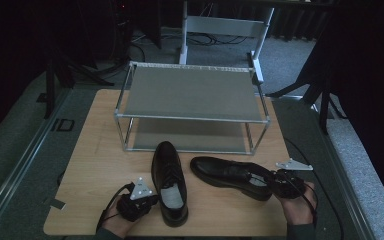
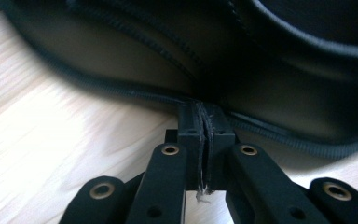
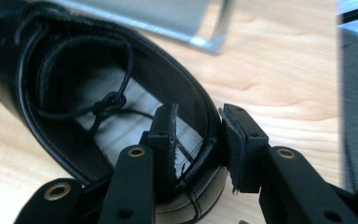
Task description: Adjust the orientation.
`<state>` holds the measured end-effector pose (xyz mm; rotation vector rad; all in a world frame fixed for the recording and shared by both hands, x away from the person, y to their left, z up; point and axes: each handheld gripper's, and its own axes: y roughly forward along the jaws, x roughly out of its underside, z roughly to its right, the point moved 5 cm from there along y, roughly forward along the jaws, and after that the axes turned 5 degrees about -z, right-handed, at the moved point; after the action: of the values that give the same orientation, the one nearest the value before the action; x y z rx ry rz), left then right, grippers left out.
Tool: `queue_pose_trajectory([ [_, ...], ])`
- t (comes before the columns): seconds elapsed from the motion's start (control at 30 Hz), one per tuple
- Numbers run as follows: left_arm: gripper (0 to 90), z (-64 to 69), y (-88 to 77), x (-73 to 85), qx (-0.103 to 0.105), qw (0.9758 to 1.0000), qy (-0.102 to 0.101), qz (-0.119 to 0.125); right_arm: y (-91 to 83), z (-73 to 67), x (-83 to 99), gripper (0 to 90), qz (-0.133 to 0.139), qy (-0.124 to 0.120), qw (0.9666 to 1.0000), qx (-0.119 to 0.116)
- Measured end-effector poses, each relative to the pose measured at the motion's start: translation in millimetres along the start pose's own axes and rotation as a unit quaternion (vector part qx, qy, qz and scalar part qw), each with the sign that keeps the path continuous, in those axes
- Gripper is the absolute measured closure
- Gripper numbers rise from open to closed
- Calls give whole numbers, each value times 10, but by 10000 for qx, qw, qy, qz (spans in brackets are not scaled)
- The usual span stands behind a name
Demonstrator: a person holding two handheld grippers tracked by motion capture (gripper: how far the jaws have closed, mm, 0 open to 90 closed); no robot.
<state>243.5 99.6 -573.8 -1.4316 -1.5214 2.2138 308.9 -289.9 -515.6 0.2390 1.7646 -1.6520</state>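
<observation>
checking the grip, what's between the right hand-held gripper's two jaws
The heel wall of the right shoe: in the right gripper view one jaw of the right hand-held gripper stands inside the shoe's opening, the other outside the heel, with a gap left at the outer pad.

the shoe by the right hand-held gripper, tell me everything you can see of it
The right shoe is a glossy black lace-up dress shoe, leather by its look, lying across the wooden table in front of the metal rack, toe toward the other shoe. Its laces lie loose and knotted inside the opening over a pale insole. The right hand-held gripper straddles the heel rim, one jaw inside the shoe, one outside, with a gap at the outer pad.
</observation>
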Motion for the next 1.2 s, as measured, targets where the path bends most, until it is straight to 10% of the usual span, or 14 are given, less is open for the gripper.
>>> queue_pose_trajectory([
  [0.73, 757, 414, 303, -321, 522, 9960, 726, 20, 65, -516, -256, 646, 370, -406, 9957, -750],
  [0.97, 689, 254, 68, -296, 456, 9970, 567, 275, -214, -699, -369, 616, 1000, -819, 9861, -1044],
  [1.2, 664, -73, -97, -224, -27, 9987, 126, 485, -163, -1110, -410, 645, 842, -1337, 9750, -1562],
])
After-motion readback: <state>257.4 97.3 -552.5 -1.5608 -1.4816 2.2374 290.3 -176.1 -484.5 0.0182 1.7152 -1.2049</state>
